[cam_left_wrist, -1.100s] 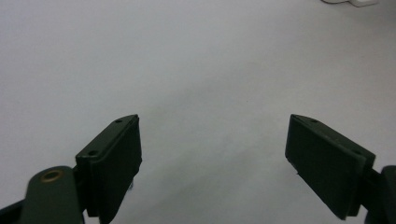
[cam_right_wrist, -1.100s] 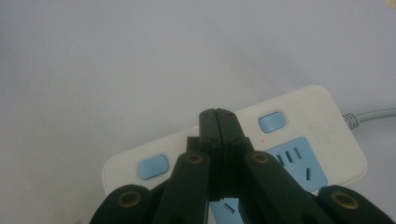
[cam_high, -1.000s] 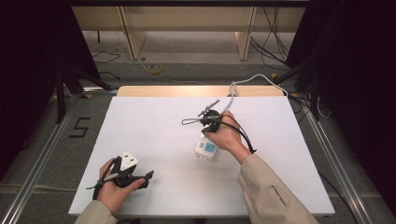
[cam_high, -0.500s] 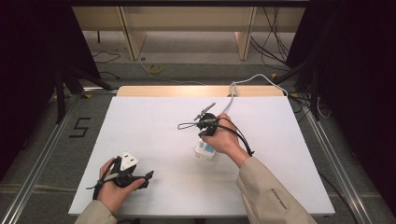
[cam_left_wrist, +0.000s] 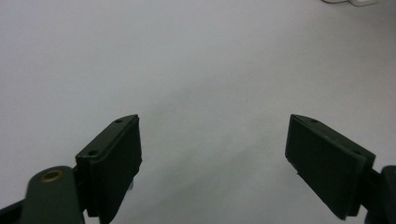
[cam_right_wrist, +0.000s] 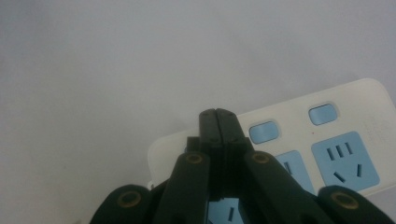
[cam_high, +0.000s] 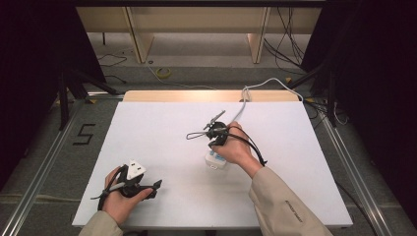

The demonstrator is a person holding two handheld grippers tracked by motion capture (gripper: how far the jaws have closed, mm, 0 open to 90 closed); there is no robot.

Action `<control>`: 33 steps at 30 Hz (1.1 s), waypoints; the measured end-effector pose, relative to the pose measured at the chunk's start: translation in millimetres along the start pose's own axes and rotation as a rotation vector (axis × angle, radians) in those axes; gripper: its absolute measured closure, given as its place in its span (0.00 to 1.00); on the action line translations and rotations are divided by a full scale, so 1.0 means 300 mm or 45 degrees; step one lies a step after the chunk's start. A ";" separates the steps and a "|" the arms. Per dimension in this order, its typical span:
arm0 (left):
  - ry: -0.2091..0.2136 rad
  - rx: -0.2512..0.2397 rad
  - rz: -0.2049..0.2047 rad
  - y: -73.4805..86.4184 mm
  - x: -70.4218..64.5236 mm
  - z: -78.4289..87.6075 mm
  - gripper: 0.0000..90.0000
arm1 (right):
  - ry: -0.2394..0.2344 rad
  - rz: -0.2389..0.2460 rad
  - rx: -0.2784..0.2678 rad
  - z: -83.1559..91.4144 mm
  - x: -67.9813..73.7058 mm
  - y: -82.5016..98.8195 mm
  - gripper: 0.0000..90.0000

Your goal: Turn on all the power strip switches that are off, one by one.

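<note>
White power strip [cam_right_wrist: 322, 140] with blue sockets lies on the table [cam_high: 162, 132] just under the right gripper [cam_right_wrist: 218, 116], whose 2 jaws are pressed together, empty. The left gripper [cam_left_wrist: 212, 154], well apart from the strip, has its jaws spread wide over bare tabletop.

A recording lab or test studio is showing here, not a home. A white, matte rectangular desk [cam_high: 162, 132] is standing alone on a grey carpeted floor [cam_high: 44, 162], with black curtains [cam_high: 29, 44] hanging at both sides. Silver metal rails [cam_high: 39, 169] are running along the floor, loose dark cables [cam_high: 290, 46] are lying behind, and a black numeral "5" [cam_high: 84, 133] is marking the carpet.
</note>
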State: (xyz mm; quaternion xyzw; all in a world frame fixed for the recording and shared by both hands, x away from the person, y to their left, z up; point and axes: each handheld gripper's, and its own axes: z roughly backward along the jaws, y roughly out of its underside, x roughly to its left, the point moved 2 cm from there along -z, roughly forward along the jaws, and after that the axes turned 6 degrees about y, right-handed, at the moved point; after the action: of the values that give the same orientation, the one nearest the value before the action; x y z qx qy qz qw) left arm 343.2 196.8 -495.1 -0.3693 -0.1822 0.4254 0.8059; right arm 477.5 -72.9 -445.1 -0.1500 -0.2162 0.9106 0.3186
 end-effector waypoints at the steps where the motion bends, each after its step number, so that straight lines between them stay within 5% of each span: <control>1: 0.001 0.000 0.000 0.000 0.000 0.000 0.20 | -0.001 0.004 0.001 0.000 0.000 0.000 1.00; 33: 0.002 0.010 -0.004 0.001 0.001 0.001 0.20 | -0.031 0.022 0.063 -0.028 0.016 0.013 1.00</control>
State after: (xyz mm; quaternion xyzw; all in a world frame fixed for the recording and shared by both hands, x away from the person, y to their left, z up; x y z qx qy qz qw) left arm 342.9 197.2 -495.2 -0.3661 -0.1804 0.4244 0.8083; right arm 475.2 -70.2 -454.8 -0.1328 -0.1961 0.9203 0.3115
